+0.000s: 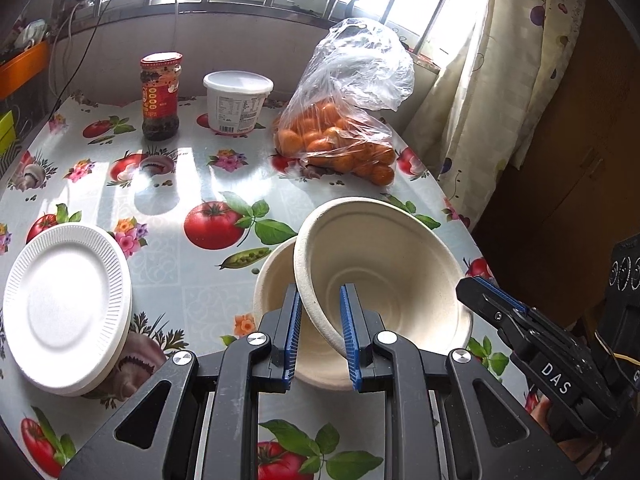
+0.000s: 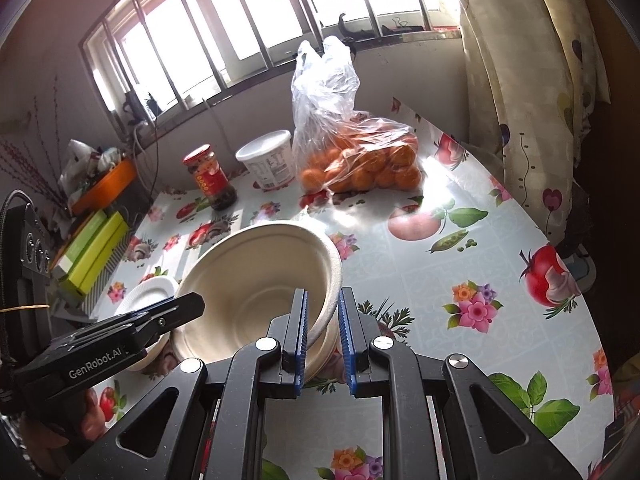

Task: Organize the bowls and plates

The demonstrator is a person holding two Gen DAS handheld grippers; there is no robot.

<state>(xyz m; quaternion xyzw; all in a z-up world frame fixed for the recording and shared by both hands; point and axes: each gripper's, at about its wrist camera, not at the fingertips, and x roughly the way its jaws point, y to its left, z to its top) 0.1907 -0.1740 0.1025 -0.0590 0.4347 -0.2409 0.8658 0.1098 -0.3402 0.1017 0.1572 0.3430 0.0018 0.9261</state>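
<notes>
A beige paper bowl (image 1: 384,264) is tilted up over a second beige bowl (image 1: 276,280) that rests on the table. My left gripper (image 1: 322,336) is shut on the upper bowl's near rim. In the right wrist view the upper bowl (image 2: 256,280) sits over the lower one (image 2: 316,356), and my right gripper (image 2: 323,344) is closed on the bowls' right rim; which bowl it pinches is unclear. A stack of white ribbed paper plates (image 1: 66,308) lies at the table's left and also shows in the right wrist view (image 2: 150,290).
A red-lidded sauce jar (image 1: 160,96), a white tub (image 1: 236,102) and a bag of oranges (image 1: 340,132) stand at the back of the fruit-print tablecloth (image 1: 192,168). A curtain (image 1: 492,80) hangs at the right. Green boxes (image 2: 90,248) lie left of the table.
</notes>
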